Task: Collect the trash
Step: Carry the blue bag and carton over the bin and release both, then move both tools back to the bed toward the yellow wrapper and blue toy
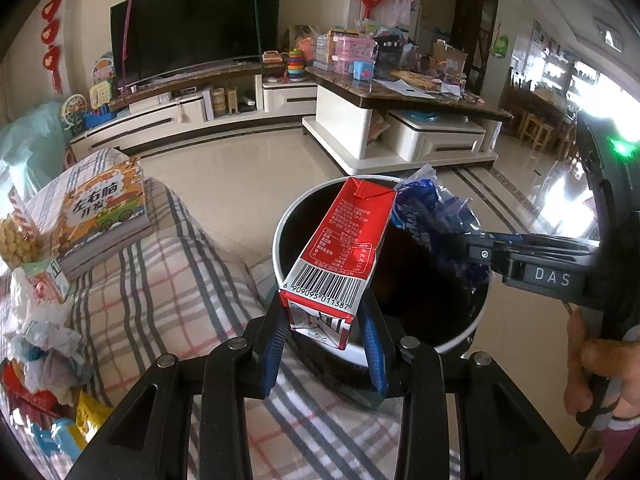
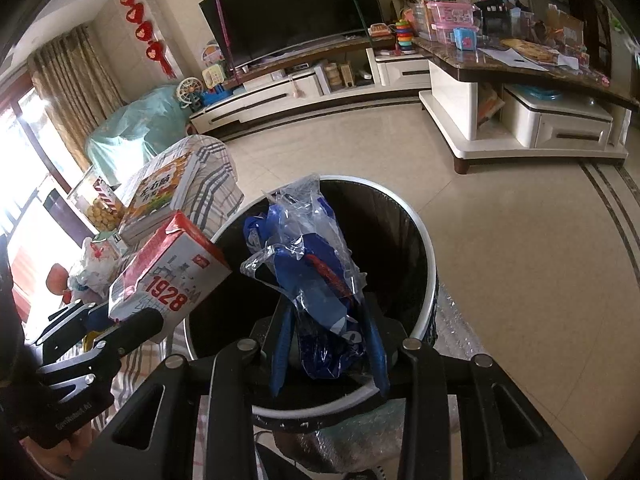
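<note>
You are holding 2 pieces of trash over the bin (image 1: 280,248) at once, so the step in hand looks like the drop. Your left gripper (image 1: 324,320) is clamping a red carton (image 1: 340,240) by its lower end, jaws narrowed onto its sides; the carton is tilting forward, its top reaching over the bin's mouth. Your right gripper (image 2: 330,344) is pinching a blue wrapper (image 2: 320,280), crumpled, with clear film, and the wrapper is hanging above the opening, just beside the carton.

The bin is standing on the floor against the plaid cushion (image 1: 160,280). It is lined with a dark bag, and its inside is reading as black in both views, so you cannot tell what, if anything, is lying at the bottom.

The next move probably calls for opening both sets of jaws. The wrapper is already sitting well inside the rim, so it should fall straight in. The carton's gripped end is hanging near the rim on your side; you may be wise to carry it a little farther over the mouth first, or it could tip back onto the cushion.

More litter is waiting on the cushion to your left: crumpled paper (image 1: 44,340), small packets, and a snack tub (image 1: 16,236) beside a book (image 1: 100,216).
</note>
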The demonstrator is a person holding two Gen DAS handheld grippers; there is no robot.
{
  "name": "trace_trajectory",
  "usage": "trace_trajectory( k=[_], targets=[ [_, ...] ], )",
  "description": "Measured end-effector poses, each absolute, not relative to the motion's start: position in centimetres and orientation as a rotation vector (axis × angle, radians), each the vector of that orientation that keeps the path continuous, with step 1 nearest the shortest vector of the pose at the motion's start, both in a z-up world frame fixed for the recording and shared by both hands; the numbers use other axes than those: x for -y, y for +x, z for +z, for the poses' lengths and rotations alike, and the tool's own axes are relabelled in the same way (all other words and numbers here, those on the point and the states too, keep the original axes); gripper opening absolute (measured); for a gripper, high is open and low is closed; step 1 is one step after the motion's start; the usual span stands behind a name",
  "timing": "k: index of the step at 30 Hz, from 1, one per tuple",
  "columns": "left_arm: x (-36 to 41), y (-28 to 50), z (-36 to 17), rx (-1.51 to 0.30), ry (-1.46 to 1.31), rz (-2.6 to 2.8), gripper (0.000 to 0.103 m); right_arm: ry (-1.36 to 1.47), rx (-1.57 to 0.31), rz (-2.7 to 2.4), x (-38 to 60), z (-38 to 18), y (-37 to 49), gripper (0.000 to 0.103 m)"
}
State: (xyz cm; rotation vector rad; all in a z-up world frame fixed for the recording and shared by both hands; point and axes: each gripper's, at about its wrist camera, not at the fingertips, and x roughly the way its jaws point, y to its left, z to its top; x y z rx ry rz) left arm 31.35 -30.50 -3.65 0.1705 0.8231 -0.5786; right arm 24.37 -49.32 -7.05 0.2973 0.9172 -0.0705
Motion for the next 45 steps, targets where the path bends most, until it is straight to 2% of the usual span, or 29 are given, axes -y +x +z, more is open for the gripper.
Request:
trace_trajectory(
  k=[4,5,6,10,14,16,33,45],
  targets=[
    [31.3,31.8,-3.7,-0.832,0.163,-0.585,0.035,0.306,-0.921,-0.073,49.4,-7.0,24.7,0.038],
    [31.4,31.9,-3.8,-0.834,0.162,-0.578,0.037,0.316,-0.918,-0.068,49.5,-7.0,24.7,0.04],
    [31.4,31.9,-3.8,-0.843,0.161,-0.569,0.044,0.328,-0.919,-0.062,49.6,-7.0,24.7,0.046],
    [31.1,31.6,-3.7,-0.838,0.148,-0.565,0.056,0.36,-0.912,-0.051,49.8,-6.9,24.4,0.052],
    [29.9,31.2,-3.9,-0.833,0.12,-0.558,0.067,0.369,-0.874,-0.043,49.5,-6.1,23.5,0.067],
    [29.3,31.0,-4.1,-0.837,0.102,-0.56,0.067,0.369,-0.862,-0.044,49.2,-5.9,23.3,0.071],
    [19.8,24.8,-5.2,-0.829,0.0,-0.46,0.068,0.372,-0.828,0.016,43.9,-5.8,20.3,0.078],
    [9.6,19.2,-5.9,-0.86,-0.097,-0.288,0.068,0.305,-0.836,0.193,35.6,-5.9,20.5,0.078]
  ],
)
